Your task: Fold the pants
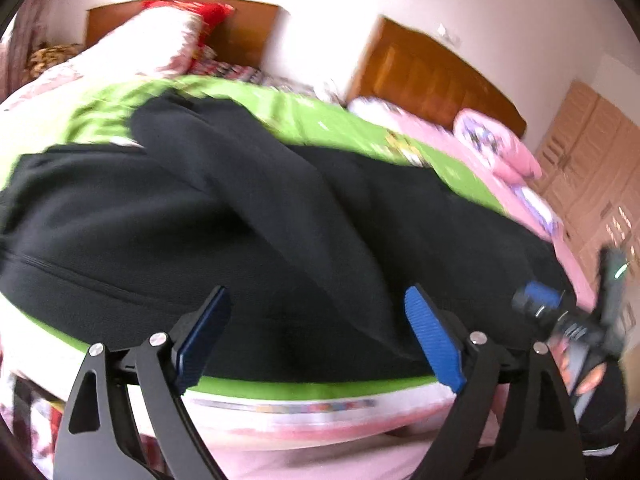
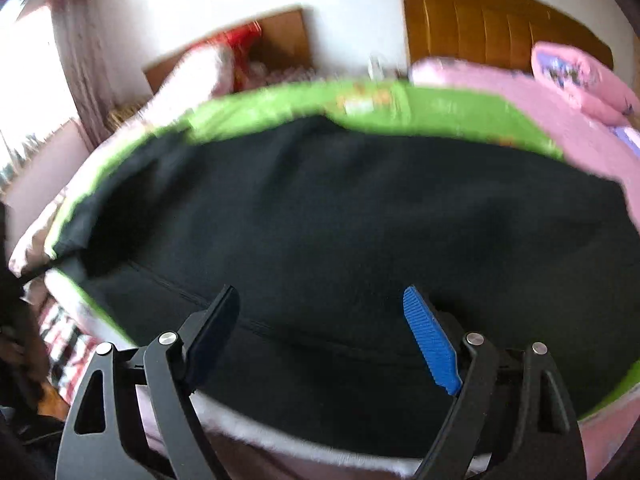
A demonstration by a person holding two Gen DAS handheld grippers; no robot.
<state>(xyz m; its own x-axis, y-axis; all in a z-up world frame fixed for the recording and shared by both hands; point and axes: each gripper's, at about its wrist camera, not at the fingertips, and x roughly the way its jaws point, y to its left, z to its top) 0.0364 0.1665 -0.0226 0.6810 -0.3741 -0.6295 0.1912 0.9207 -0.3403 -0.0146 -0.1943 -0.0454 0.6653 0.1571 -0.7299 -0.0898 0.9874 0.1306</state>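
In the left wrist view, black pants (image 1: 248, 216) were spread across the middle of the frame, from the left edge to the right, on a green sheet (image 1: 320, 116) laid over a bed. One leg was seen folded diagonally over the rest, running from the upper left down toward the lower centre. A seam line was visible at the lower left of the fabric. The left gripper (image 1: 318, 336) was held at the bottom centre with its jaws spread wide; nothing was pinched between them, and the near edge of the pants lay in the gap and just beyond the tips. At the right edge, the right gripper (image 1: 560, 316) was seen blurred beside the pants' end; its state could not be told from this view. A wooden headboard (image 1: 432, 76) stood at the upper right.

In the right wrist view, the pants (image 2: 360, 220) filled the centre, with the green sheet (image 2: 440, 108) showing above them. The right gripper (image 2: 320, 340) was held at the bottom centre, jaws parted and empty, above the near hem. A pink quilt (image 2: 560, 120) lay at the upper right.
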